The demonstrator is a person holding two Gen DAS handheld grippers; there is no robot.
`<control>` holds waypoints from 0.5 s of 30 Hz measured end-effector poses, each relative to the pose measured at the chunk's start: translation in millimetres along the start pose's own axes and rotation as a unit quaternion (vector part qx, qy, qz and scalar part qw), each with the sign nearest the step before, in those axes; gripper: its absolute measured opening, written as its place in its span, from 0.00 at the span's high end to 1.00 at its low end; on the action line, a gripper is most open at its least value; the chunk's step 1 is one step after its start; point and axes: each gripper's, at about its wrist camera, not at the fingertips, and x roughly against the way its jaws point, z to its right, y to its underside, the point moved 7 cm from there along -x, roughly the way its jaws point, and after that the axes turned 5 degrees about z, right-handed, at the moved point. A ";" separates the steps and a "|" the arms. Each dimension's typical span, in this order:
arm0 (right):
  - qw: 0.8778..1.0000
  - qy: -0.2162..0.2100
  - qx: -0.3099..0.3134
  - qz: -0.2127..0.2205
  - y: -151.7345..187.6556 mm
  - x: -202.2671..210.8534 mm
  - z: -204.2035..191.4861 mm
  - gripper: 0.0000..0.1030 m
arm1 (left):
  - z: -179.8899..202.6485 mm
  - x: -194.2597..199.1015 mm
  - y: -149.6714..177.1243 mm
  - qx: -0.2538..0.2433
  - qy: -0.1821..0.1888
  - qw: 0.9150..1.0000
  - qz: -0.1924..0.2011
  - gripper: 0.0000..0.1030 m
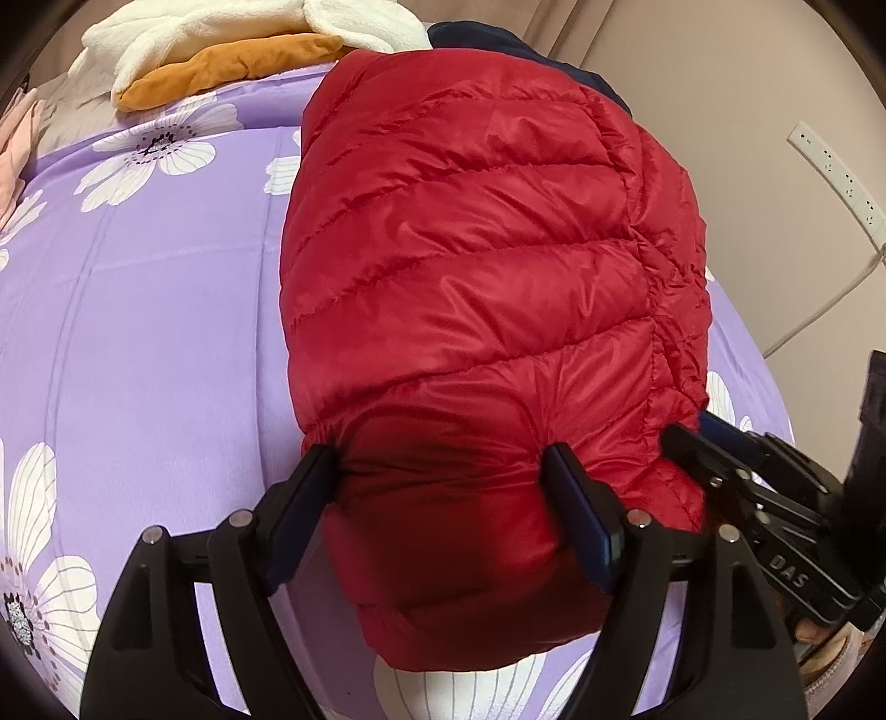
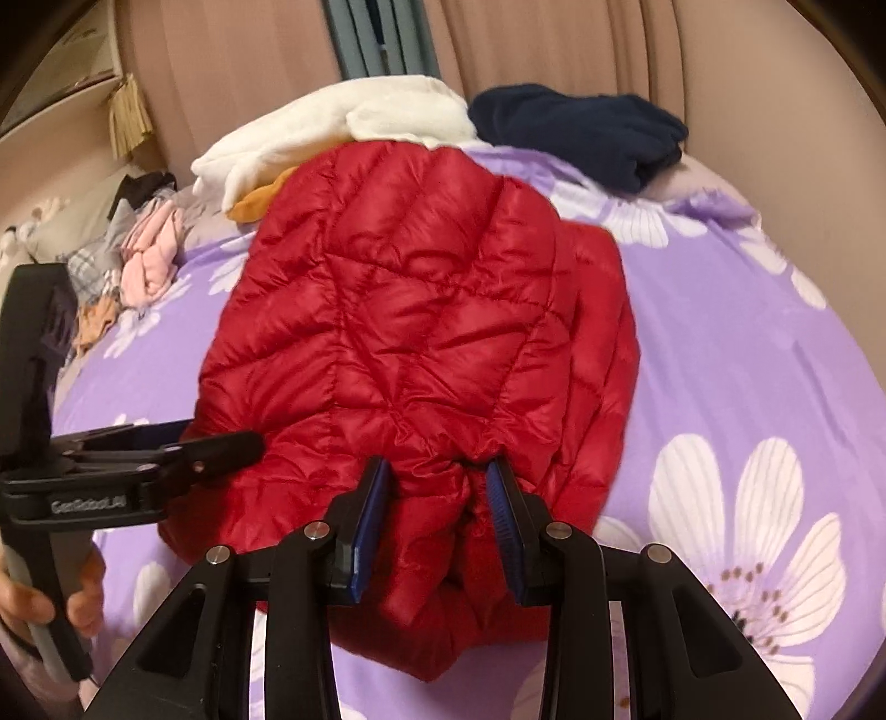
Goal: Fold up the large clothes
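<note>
A folded red quilted down jacket (image 1: 470, 249) (image 2: 415, 304) lies on a purple flowered bed cover (image 1: 166, 332) (image 2: 747, 360). My left gripper (image 1: 440, 459) straddles the thick near fold of the jacket. Both blue pads dent the puffy fabric, and the cloth puckers at the fingertips. In the right wrist view the left gripper (image 2: 221, 443) reaches in from the left onto the jacket's edge. My right gripper (image 2: 440, 468) is shut on a bunched pinch of the jacket's near edge. In the left wrist view the right gripper (image 1: 681, 437) sits at the jacket's lower right corner.
A white fleece (image 1: 221, 33) and an orange garment (image 1: 232, 66) lie at the far side of the bed. A navy garment (image 2: 581, 127) sits at the far right, and a pile of pink and mixed clothes (image 2: 149, 260) at the left. A power strip (image 1: 830, 166) hangs on the wall.
</note>
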 end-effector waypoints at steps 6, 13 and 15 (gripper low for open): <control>1.000 0.001 0.008 -0.003 5.1 -2.6 -1.9 0.65 | -4.2 0.7 -1.8 0.014 0.004 1.000 -0.005 0.22; 1.000 -0.005 0.001 0.000 5.8 -2.2 -2.2 0.65 | 0.8 17.1 -13.4 0.006 -0.003 1.000 0.021 0.29; 1.000 -0.006 0.001 0.000 5.8 -2.1 -2.4 0.66 | 2.6 23.5 -17.8 0.006 -0.001 1.000 0.031 0.29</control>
